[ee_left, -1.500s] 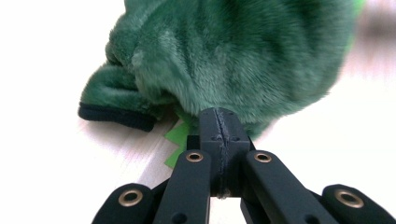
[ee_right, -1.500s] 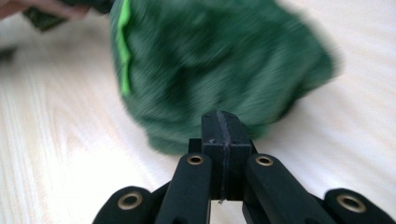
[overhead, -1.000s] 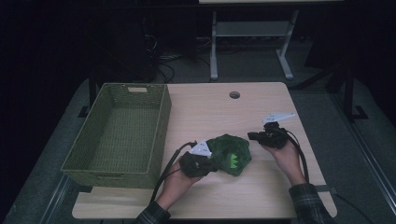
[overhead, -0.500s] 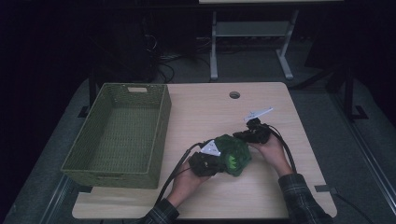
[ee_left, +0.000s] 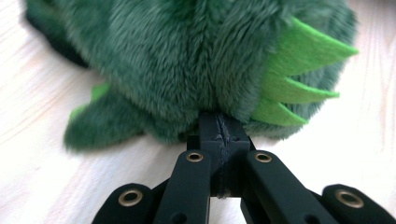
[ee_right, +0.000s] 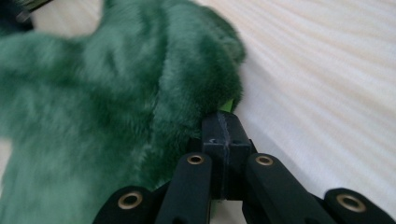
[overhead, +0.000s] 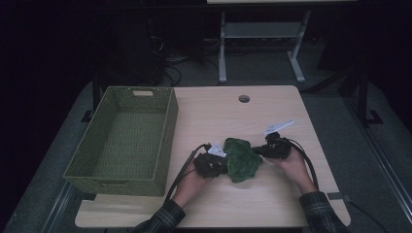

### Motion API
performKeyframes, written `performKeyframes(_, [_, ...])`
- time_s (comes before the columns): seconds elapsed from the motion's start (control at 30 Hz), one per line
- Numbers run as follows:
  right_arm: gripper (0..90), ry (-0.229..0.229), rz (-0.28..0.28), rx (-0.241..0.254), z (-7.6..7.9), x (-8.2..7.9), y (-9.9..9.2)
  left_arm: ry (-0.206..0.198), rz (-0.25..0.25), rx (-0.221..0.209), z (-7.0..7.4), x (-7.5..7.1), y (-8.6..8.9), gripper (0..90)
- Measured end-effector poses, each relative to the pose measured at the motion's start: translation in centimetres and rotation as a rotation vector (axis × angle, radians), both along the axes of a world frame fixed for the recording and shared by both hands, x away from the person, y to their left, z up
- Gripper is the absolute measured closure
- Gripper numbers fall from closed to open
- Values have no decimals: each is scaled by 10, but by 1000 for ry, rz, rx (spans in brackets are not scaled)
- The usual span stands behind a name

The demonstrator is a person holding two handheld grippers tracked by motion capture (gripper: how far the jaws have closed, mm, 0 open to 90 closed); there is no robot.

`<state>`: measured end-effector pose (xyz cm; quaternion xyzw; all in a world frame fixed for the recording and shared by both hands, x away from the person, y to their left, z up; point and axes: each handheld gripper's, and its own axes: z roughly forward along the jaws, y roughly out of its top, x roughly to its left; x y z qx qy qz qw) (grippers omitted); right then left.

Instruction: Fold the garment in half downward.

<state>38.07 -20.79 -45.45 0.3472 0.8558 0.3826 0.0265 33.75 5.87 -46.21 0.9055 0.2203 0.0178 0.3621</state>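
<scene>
Both hands moved inward; left gripper [overhead: 219, 165] and right gripper [overhead: 260, 151] closed, tips against green plush toy [overhead: 241, 159]

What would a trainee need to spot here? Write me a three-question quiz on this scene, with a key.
1. True or false: the green plush toy lies inside the woven basket.
2. How do the jaws of the left gripper stand? A) wide open B) shut, tips against the toy's fur C) shut on the basket's rim
3. On which side of the toy, in the high view, is the right gripper?

Key
1. False. It lies on the wooden table, to the right of the basket.
2. B
3. Its right side; its shut jaws press against the fur.
</scene>
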Motion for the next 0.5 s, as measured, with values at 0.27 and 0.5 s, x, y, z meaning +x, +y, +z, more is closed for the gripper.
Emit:
performKeyframes(0.27, [900,-6,27,8,-2,-30,-7,-29,-6,23,0,11,11,898])
performKeyframes(0.5, [869,-50,-23,12,2,-46,-14,-35,-4,21,2,15,18,869])
